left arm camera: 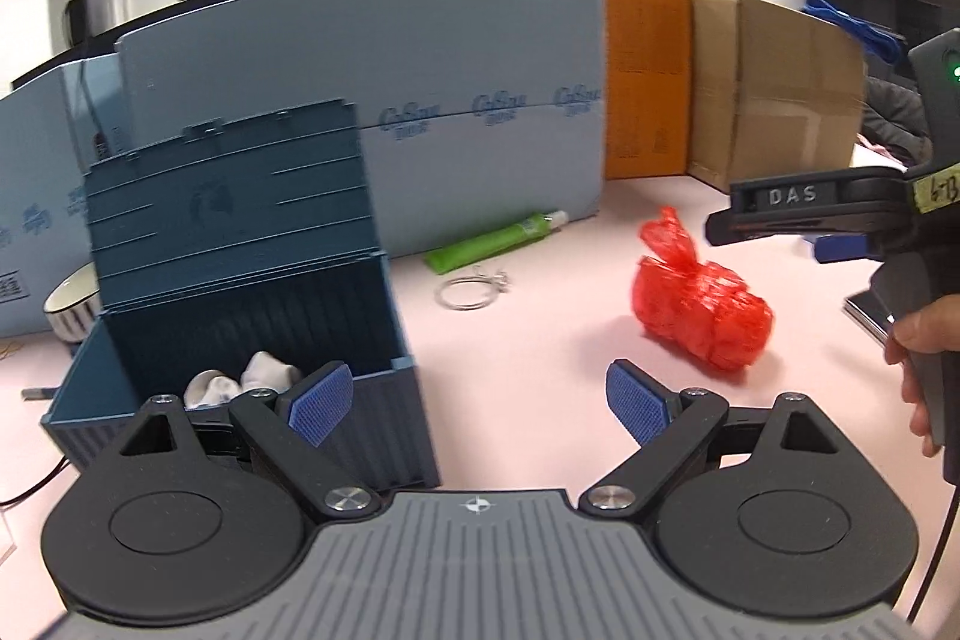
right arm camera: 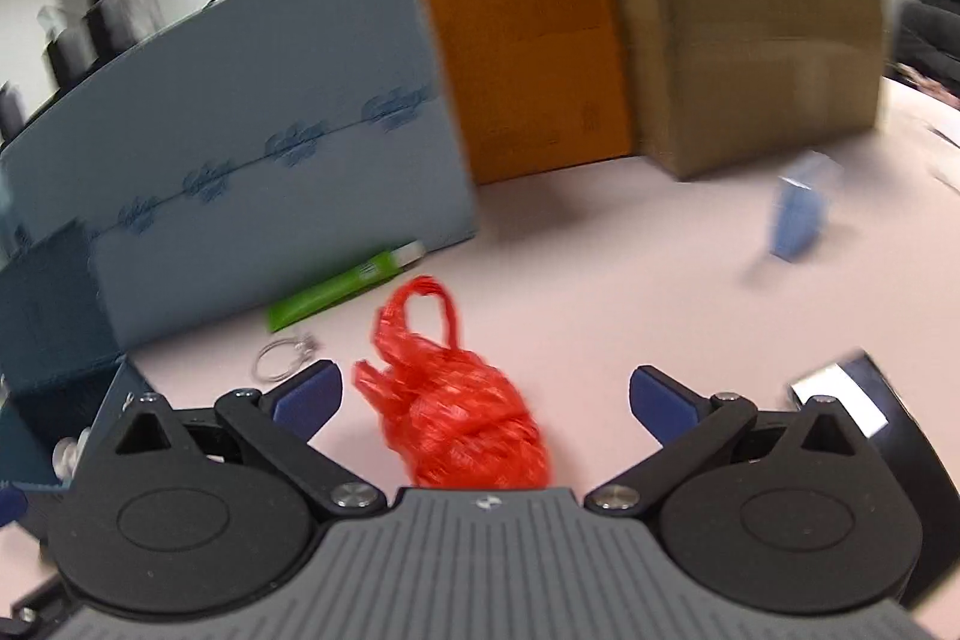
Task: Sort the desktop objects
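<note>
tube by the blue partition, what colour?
Green tube with a white cap; sharpest in the left wrist view.

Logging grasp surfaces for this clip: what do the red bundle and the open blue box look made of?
Red bundle: thin, crinkly, translucent plastic bag, knotted handles; contents unclear. Blue box: apparently rigid moulded plastic, matte, with ribbed walls and a hinged lid standing open.

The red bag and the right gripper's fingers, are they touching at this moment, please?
Apart. The right wrist view shows pink table on both sides between the red bag and the open fingers.
</note>
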Demonstrator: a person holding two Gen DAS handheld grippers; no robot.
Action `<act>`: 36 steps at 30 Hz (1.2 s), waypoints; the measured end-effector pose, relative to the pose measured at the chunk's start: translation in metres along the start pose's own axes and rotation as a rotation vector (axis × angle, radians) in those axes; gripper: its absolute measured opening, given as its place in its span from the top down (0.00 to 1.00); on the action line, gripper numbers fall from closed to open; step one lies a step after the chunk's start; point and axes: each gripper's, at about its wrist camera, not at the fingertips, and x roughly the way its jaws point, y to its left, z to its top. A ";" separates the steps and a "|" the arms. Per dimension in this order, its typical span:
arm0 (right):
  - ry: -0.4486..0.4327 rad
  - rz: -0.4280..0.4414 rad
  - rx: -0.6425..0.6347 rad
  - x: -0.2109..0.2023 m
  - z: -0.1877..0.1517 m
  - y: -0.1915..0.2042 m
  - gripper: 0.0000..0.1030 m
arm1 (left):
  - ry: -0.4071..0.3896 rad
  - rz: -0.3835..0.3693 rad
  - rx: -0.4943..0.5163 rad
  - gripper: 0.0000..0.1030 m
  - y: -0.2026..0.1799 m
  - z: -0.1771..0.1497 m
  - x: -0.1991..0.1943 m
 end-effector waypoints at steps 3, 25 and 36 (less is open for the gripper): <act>0.064 0.039 -0.049 0.027 -0.001 0.009 0.00 | 0.005 0.027 -0.013 0.12 0.005 0.002 0.001; 0.136 0.273 -0.218 0.019 -0.023 0.016 0.27 | 0.011 -0.018 0.038 0.12 -0.002 0.007 0.011; 0.150 0.144 -0.131 -0.003 -0.056 0.007 0.09 | 0.070 -0.144 0.134 0.08 -0.022 0.000 0.021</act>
